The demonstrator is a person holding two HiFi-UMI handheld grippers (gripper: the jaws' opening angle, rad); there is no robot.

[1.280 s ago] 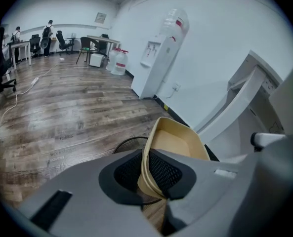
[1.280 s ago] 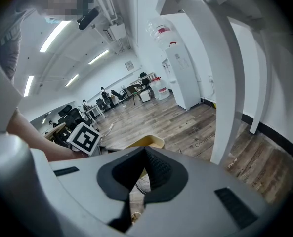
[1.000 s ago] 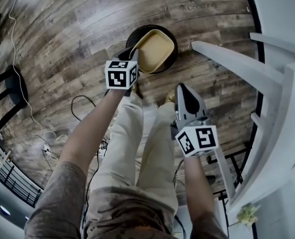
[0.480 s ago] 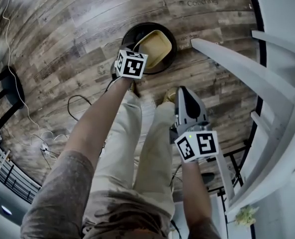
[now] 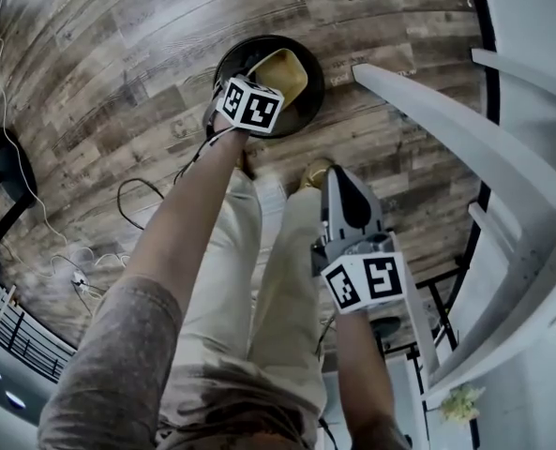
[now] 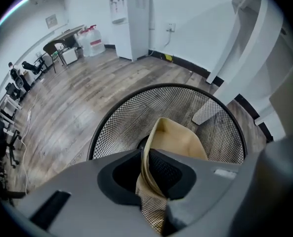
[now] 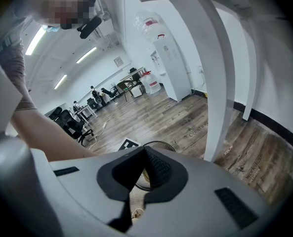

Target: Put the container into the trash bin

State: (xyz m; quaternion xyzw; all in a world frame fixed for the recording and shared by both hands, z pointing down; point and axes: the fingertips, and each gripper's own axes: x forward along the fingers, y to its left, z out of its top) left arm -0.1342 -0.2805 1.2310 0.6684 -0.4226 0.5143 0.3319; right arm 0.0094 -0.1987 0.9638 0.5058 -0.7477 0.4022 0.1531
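– Your left gripper [image 6: 146, 177] has sunk toward the trash bin [image 6: 121, 117]. Grip?
– Pinching the container [image 6: 178, 139] by its rim, above the bin's mouth. Your right gripper [image 7: 142, 174], short of the bin, has its jaws pressed together.

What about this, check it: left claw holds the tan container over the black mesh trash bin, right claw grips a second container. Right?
Wrong on the right claw: the right gripper view shows its jaws together with nothing between them. The left claw does hold the tan container over the black mesh trash bin.
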